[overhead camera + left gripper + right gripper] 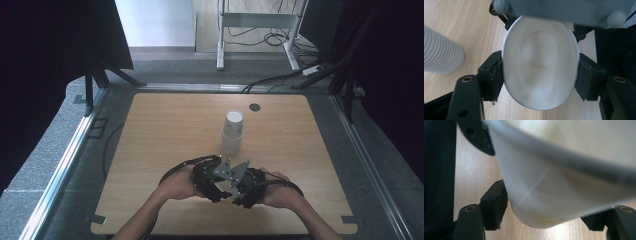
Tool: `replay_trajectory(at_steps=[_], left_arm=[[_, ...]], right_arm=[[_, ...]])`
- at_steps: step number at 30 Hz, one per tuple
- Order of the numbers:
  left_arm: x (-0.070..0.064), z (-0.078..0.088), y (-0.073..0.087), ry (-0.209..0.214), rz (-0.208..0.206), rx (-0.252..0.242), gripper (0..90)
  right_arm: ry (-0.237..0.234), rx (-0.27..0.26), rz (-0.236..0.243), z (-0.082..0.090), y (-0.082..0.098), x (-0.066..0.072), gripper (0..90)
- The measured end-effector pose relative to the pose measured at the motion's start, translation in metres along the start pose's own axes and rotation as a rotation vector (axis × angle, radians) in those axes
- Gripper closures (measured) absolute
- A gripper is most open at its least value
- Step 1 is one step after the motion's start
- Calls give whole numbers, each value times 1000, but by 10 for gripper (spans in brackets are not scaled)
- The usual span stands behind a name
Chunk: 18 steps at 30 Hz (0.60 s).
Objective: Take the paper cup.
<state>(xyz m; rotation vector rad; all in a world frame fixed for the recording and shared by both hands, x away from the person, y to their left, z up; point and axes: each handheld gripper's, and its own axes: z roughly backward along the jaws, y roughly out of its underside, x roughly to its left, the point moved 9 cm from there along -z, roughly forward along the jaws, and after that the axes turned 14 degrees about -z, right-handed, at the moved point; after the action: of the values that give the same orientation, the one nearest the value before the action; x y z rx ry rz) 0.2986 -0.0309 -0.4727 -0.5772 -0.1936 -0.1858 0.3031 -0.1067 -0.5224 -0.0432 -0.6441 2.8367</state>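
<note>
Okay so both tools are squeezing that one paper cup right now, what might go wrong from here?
1. The left tool already presses the paper cup into an oval; a harder squeeze may crease it.
2. The right tool grips the same cup low on its wall; if the hands pull apart, the cup may tear or slip.
3. The stack of cups stands just beyond both hands on the table; a forward swing might topple it.

A wooden table [165,130] is seen within a metal frame [70,150] on grey carpet [45,155]. A dark disc [255,106] is set near its far edge. Beyond, a white stand [257,20] and cables [270,37] are seen.
</note>
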Motion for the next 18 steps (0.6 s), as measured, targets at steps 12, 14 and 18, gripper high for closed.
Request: replay_trajectory(at_steps=[12, 14, 18], left_arm=[[0, -1, -3, 3, -9, -12, 293], [0, 0, -5, -5, 8, -39, 277], [1, 4, -6, -23, 26, -77, 238]], right_arm=[[-7, -12, -14, 1, 1, 1, 370], [-12, -32, -22, 2, 1, 0, 369], [-43, -74, -59, 6, 0, 1, 368]])
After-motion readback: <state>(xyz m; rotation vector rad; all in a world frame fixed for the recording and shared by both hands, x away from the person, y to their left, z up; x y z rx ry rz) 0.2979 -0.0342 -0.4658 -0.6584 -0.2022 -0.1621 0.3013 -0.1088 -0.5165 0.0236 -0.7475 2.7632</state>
